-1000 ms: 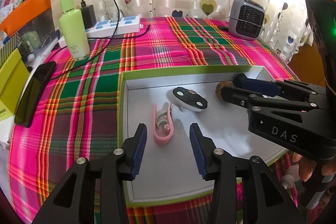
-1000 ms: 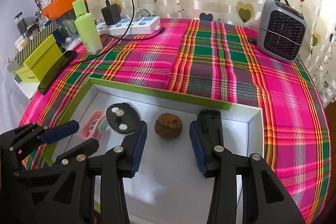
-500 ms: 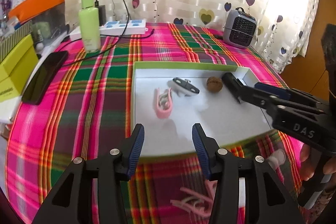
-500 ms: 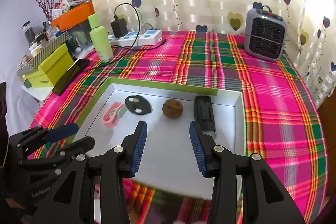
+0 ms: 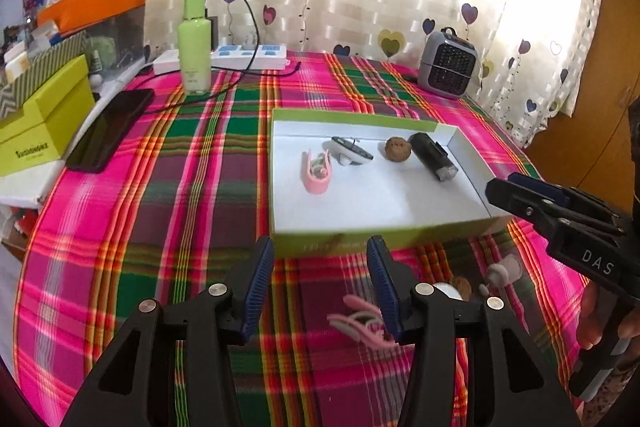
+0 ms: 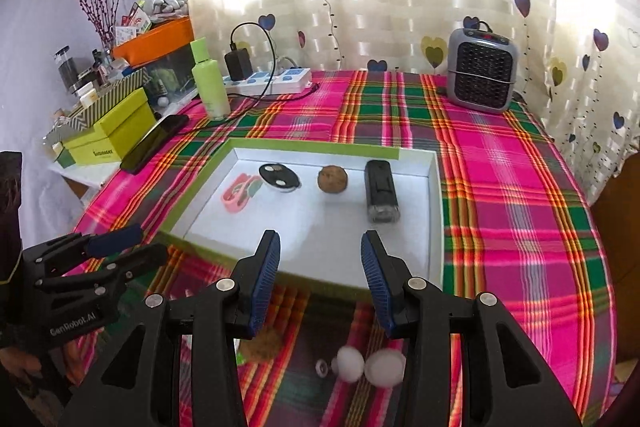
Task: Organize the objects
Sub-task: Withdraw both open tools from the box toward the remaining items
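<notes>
A white tray with a green rim (image 5: pixel 360 119) (image 6: pixel 436 227) lies on the plaid cloth. In it lie a pink clip (image 5: pixel 316 171) (image 6: pixel 239 193), a black oval piece (image 5: pixel 352 151) (image 6: pixel 279 176), a brown walnut (image 5: pixel 398 148) (image 6: pixel 332 179) and a black box-shaped device (image 5: pixel 434 157) (image 6: pixel 381 191). My left gripper (image 5: pixel 320 283) is open and empty, in front of the tray. My right gripper (image 6: pixel 320 283) is open and empty, over the tray's near edge. On the cloth before the tray lie another pink clip (image 5: pixel 362 321), a walnut (image 6: pixel 262 345) and white round pieces (image 6: pixel 370 365).
A green bottle (image 6: pixel 210 85), a power strip (image 6: pixel 272 81) with a cable, a black phone (image 6: pixel 156 141) and green boxes (image 6: pixel 108 131) stand at the back left. A grey heater (image 6: pixel 482 71) stands at the back right. A curtain hangs behind.
Both grippers have pulled back out of the tray toward the table's near edge. The walnut and the black device stay in the tray. The loose items in front have come into view.
</notes>
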`<action>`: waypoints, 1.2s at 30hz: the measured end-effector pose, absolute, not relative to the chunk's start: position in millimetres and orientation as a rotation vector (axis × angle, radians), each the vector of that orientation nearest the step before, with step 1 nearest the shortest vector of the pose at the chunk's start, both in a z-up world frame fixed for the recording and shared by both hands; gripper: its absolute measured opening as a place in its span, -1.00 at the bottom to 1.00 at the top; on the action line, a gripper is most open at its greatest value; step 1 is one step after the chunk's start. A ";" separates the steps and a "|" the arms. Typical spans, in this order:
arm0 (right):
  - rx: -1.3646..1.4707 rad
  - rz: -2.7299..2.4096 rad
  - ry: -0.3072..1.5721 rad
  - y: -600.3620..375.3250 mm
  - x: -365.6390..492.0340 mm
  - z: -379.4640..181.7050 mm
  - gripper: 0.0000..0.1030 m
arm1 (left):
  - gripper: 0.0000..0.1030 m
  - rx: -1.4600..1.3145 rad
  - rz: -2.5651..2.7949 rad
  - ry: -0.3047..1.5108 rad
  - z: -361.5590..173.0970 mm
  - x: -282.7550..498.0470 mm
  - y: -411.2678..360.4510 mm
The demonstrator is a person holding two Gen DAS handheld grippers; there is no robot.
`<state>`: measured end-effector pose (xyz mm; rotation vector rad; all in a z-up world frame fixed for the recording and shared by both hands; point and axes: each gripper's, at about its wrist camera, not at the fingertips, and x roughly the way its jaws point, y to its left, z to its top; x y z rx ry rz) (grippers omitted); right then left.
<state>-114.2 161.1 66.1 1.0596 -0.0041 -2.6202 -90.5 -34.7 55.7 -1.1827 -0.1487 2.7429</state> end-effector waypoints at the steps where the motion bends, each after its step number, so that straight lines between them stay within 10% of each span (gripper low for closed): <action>1: 1.060 -2.624 -0.003 161.4 -112.0 65.6 -0.15 | -0.09 -1.187 2.739 -0.147 54.6 -88.4 -34.6; 36: 1.173 -2.675 -0.104 212.4 -70.7 18.3 -0.15 | 0.00 -1.272 2.645 -0.129 16.0 -51.6 -13.7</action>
